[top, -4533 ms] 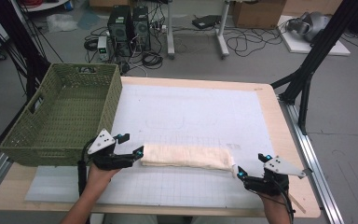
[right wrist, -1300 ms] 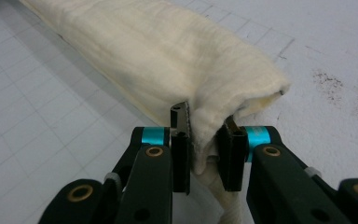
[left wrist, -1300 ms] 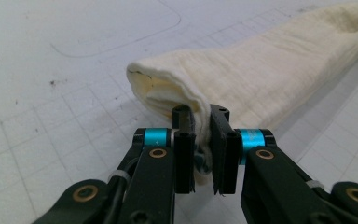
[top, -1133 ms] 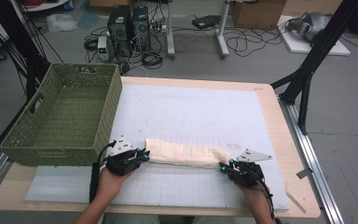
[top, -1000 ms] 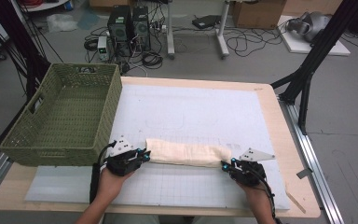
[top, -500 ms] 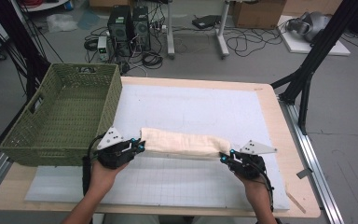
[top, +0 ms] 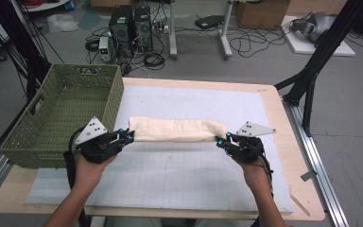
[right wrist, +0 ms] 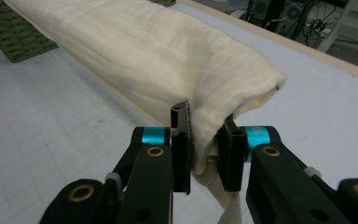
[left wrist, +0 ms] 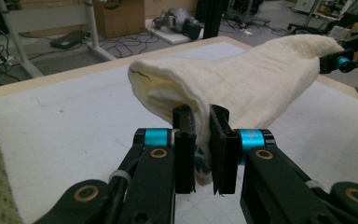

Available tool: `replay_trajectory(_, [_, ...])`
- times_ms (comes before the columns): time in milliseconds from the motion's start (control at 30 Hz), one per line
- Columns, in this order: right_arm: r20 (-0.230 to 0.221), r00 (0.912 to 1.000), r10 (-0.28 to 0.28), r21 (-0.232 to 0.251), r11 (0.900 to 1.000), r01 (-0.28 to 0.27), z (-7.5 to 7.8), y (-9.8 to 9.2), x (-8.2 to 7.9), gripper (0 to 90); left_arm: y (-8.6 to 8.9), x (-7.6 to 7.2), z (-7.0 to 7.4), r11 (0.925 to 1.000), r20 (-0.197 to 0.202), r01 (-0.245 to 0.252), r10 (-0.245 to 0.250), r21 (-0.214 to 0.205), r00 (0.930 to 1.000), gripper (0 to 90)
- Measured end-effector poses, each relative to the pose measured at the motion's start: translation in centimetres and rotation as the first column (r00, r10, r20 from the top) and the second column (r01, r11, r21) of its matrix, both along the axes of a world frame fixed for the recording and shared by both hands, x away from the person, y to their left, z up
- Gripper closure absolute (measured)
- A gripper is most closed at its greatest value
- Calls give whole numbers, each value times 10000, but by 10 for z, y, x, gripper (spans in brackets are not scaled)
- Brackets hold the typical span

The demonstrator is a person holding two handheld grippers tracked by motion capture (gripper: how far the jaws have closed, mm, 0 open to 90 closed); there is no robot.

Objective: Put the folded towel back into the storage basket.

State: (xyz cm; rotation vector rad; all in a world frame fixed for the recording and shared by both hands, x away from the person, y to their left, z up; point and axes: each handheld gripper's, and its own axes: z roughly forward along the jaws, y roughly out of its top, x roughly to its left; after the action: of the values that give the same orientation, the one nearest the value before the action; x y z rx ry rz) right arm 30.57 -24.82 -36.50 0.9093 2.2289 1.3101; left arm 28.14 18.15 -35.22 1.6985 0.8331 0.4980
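Observation:
A folded cream towel (top: 177, 129) hangs stretched between my two grippers, lifted off the white mat (top: 179, 175). My left gripper (top: 126, 137) is shut on the towel's left end; in the left gripper view the cloth (left wrist: 242, 84) is pinched between the black jaws of the left gripper (left wrist: 201, 154). My right gripper (top: 222, 141) is shut on the right end, and the right gripper view shows the cloth (right wrist: 154, 60) bunched between the jaws of the right gripper (right wrist: 205, 149). A loose corner hangs below those jaws.
A green woven basket (top: 61, 118) stands at the table's left, close to my left hand. The wooden table edge (top: 293, 142) runs along the right. Computer towers, cables and stand legs crowd the floor behind the table.
Both grippers closed on the towel's ends, then rose and moved away from me, lifting the towel off the mat.

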Motion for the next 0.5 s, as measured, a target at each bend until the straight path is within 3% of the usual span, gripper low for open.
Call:
replay_trajectory(333, [303, 9952, 932, -13, 9957, -932, 22, 32, 22, 785, 35, -7, 22, 9988, 362, -441, 449, -219, 9983, 812])
replay_trajectory(500, [55, 9927, 1203, 71, 9927, -1204, 26, 50, 39, 785, 49, -8, 27, 9979, 350, -608, 616, -229, 9975, 812])
